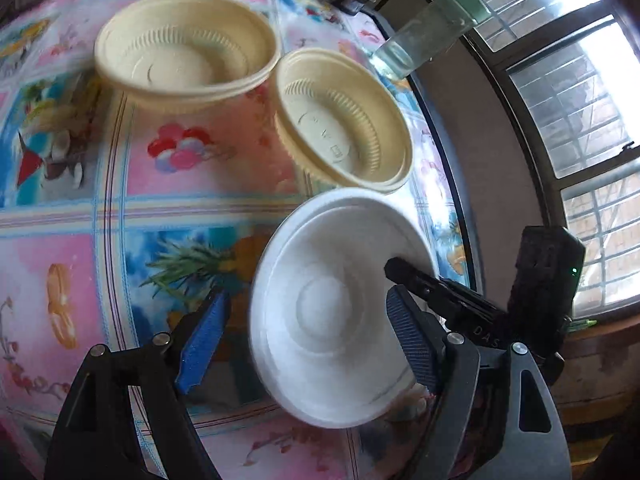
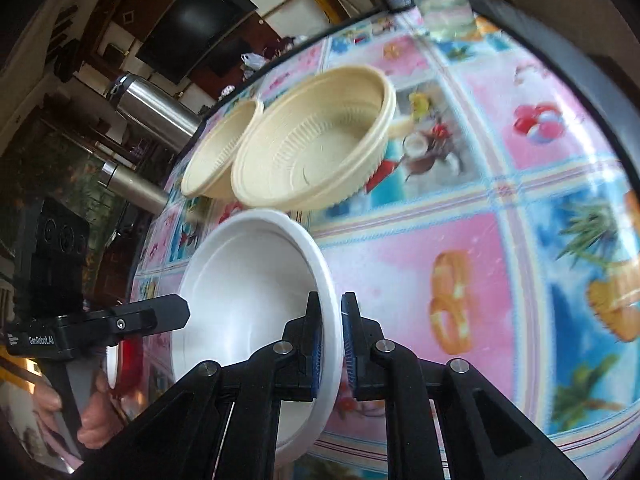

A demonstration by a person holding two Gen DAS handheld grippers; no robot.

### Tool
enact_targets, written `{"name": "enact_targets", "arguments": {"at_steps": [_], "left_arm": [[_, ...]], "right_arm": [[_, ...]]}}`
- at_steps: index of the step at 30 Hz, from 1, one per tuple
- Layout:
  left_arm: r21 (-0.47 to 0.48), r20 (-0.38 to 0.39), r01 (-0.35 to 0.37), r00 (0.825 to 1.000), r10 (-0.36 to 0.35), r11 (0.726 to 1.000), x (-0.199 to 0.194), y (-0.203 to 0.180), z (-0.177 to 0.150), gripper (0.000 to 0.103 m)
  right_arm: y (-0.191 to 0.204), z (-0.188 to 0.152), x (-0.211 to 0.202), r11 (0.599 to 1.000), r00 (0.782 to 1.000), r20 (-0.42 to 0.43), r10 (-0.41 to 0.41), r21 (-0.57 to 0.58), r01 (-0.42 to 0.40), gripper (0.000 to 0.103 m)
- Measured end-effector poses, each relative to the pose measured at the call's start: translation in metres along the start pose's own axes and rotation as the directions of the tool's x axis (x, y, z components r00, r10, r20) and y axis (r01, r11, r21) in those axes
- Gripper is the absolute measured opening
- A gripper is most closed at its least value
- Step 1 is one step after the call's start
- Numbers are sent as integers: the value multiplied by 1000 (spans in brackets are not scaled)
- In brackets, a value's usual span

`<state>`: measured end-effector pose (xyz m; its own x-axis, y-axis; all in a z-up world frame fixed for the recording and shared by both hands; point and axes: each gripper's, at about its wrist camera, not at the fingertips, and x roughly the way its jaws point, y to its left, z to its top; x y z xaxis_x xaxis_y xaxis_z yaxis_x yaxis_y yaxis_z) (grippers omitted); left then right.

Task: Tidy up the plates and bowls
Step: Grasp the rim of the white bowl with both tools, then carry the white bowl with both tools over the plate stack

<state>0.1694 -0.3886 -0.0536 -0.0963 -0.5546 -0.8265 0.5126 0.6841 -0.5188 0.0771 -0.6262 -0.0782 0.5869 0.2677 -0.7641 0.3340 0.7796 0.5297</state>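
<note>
Two ribbed cream bowls (image 1: pixel 188 46) sit beyond smooth white bowl (image 2: pixel 256 300), rim pinched by right gripper (image 2: pixel 330 344); left gripper (image 1: pixel 304 340) wide open.

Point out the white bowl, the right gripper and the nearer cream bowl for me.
white bowl (image 1: pixel 320 308): left wrist view, inner base.
right gripper (image 2: pixel 330 344): right wrist view, midway between fingertips clamping the rim.
nearer cream bowl (image 1: pixel 340 136): left wrist view, inner base.

This is a home, most likely a living or dining room. The surface (image 1: pixel 100 216) wears a glossy cartoon-and-fruit patterned cover, with disposable cream bowls (image 2: pixel 316 144) set out on it. Steel thermos flasks (image 2: pixel 154 110) stand at its edge; behind them a dark flat television (image 2: pixel 192 20) hangs against wood-panelled cabinetry. A barred window (image 1: pixel 568 92) lets daylight in.
</note>
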Motion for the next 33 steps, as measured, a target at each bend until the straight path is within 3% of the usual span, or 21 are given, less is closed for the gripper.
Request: {"name": "enact_targets", "arguments": {"at_steps": [2,6,8,10,13,19,23,25,26,33], "left_arm": [[-19,16,32,999,-32,999,-3,8,1,80],[15,91,-49,995,47,999,-14,12,0,80],[7,104,-50,993,49,999,-13,20,-2,72],[-7,90,-57,994,57,998,-8,28,-2,48],[-14,82,-58,995,59,998,-2,36,-3,33],[24,121,-66,991,62,998,-7,26,-7,18],[47,139,-61,989,54,997,-13,21,-9,15],[56,140,-73,988,65,996,-12,20,-9,15],[61,136,-78,988,69,995,-11,20,-9,15],[92,122,-55,992,44,994,-5,15,-11,11]], "right_arm": [[2,-1,6,1000,1000,-20,-18,-6,18,16],[0,-1,0,1000,1000,12,12,5,-12,32],[-3,0,-10,1000,999,41,19,6,-19,37],[-7,1,-15,1000,998,52,28,11,-28,42],[-10,0,-17,1000,999,40,22,15,-23,42],[-12,-4,-28,1000,999,39,32,-3,-31,42],[-12,-4,-28,999,999,29,35,-7,-35,42],[-11,-4,-22,999,999,12,36,-10,-36,36],[-10,-5,-18,1000,1000,4,26,-9,-26,26],[-11,-5,-19,999,998,26,52,10,-53,9]]}}
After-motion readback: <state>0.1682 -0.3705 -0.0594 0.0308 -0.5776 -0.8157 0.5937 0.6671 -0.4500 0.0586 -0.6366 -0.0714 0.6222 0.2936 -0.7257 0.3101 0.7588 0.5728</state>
